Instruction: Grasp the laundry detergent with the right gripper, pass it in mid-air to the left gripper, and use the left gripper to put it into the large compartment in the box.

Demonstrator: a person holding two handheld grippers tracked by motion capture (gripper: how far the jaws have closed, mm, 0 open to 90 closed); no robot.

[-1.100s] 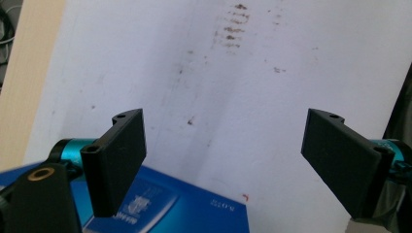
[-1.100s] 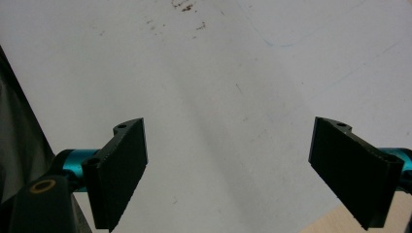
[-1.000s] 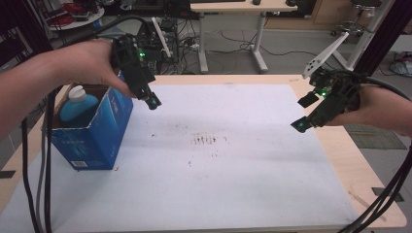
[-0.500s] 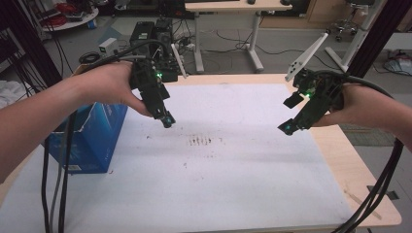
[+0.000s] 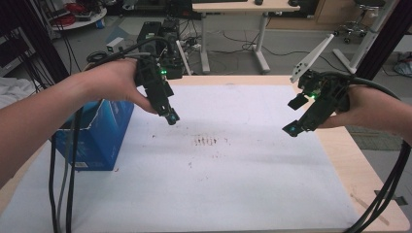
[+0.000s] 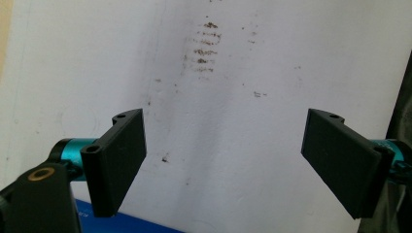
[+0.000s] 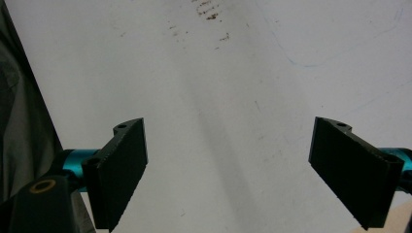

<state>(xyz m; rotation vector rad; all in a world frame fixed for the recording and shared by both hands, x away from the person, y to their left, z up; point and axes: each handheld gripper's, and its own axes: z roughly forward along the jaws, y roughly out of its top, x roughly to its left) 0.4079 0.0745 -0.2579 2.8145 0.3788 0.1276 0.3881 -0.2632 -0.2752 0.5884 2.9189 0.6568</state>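
My left gripper [image 5: 170, 116] hangs above the white table cover [image 5: 233, 184], just right of a blue cardboard box [image 5: 99, 138]. In the left gripper view the left gripper [image 6: 226, 167] stands open with nothing between its jaws, over brown smudges [image 6: 204, 48]. My right gripper [image 5: 293, 128] is held above the cover's right side, tilted down to the left. It is open too, and in its own view the right gripper [image 7: 243, 172] has only bare white cover between the jaws. The brown smudges [image 5: 206, 141] lie between the two grippers.
The table's wooden edge [image 5: 359, 170] shows along the right. Cables [image 5: 60, 189] trail down from the left hand, and others [image 5: 388, 189] from the right. Beyond the table stand desks, a white angled bar [image 5: 311, 57] and equipment on the floor.
The left hand and its gripper have moved right, away from the blue box and toward the middle. The right gripper has shifted slightly left and up. Both stay open.
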